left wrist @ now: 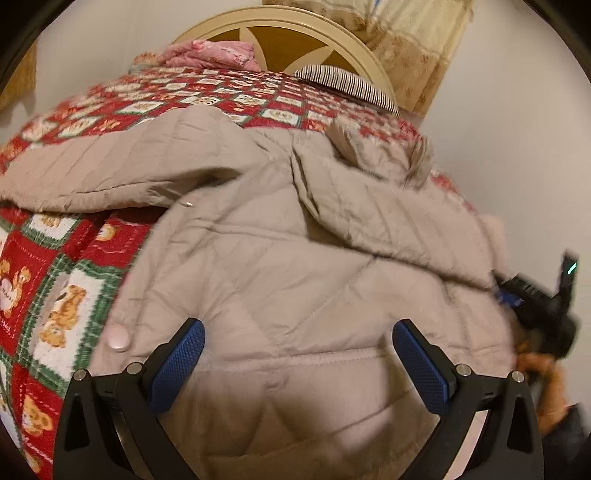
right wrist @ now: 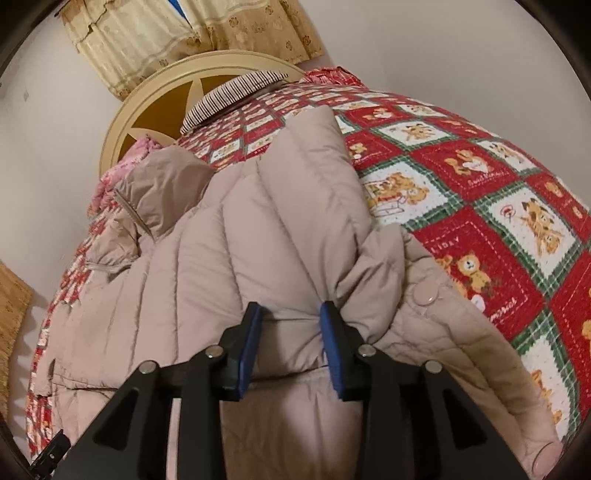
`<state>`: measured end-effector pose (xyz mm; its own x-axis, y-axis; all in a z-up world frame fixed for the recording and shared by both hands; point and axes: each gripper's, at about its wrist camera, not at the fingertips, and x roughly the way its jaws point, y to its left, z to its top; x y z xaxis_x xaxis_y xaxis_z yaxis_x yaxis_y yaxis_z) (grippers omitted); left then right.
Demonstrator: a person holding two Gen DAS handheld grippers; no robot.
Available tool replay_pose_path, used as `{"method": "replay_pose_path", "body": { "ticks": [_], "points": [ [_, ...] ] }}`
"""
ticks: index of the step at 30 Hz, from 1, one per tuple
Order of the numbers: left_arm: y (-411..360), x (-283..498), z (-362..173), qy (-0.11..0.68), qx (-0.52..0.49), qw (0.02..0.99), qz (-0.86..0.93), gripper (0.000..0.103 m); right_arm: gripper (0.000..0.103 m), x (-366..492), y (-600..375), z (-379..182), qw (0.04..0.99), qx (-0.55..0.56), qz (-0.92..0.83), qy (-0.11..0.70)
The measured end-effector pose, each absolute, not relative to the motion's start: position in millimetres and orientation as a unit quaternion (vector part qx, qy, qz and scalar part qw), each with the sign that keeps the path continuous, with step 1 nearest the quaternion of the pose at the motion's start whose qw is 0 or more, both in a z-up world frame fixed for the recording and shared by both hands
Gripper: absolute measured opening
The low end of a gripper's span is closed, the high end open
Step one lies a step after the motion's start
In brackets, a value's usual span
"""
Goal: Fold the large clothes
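A large beige quilted coat [left wrist: 280, 258] lies spread on the bed, its hood with fur trim [left wrist: 373, 147] toward the headboard and one sleeve [left wrist: 122, 166] stretched left. My left gripper [left wrist: 298, 334] is open just above the coat's body, holding nothing. My right gripper [right wrist: 291, 314] is shut on a bunched fold of the coat [right wrist: 280, 221], near a round snap button [right wrist: 424, 293]. The right gripper also shows at the right edge of the left wrist view [left wrist: 535, 299], held by a hand.
The bed carries a red, green and white bear-pattern quilt [right wrist: 480, 192]. A striped pillow [left wrist: 347, 83] and a pink folded blanket [left wrist: 210, 55] lie by the round cream headboard [left wrist: 295, 33]. Curtains [right wrist: 184, 33] hang behind; white walls flank the bed.
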<state>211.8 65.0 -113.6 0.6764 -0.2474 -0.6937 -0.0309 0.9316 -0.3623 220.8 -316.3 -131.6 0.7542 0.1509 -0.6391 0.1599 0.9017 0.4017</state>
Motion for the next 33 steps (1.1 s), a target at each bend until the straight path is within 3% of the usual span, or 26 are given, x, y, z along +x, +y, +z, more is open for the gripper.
{"method": "replay_pose_path", "body": {
  "ticks": [7,13,17,20,26,33],
  "points": [
    [221,193,-78,0.275,-0.343,0.889,0.13,0.102,0.058,218,-316,-131,0.913,0.216,0.017,0.344],
    [331,218,-110,0.294,-0.418,0.813,0.279,0.102,0.063,220,-311,-131,0.916,0.204,0.019,0.346],
    [354,237,-140,0.304,-0.483,0.771,0.283,0.102,0.063,220,-311,-132,0.916,0.205,0.018,0.346],
    [343,243,-139,0.273,-0.45,0.792,0.309,0.102,0.063,220,-311,-132,0.916,0.204,0.017,0.346],
    [311,261,-144,0.309,-0.318,0.829,0.34,0.102,0.063,220,-311,-132,0.916,0.204,0.017,0.346],
    [322,265,-146,0.307,-0.317,0.828,0.347,0.101,0.063,220,-311,-132,0.916,0.205,0.017,0.345]
  ]
}}
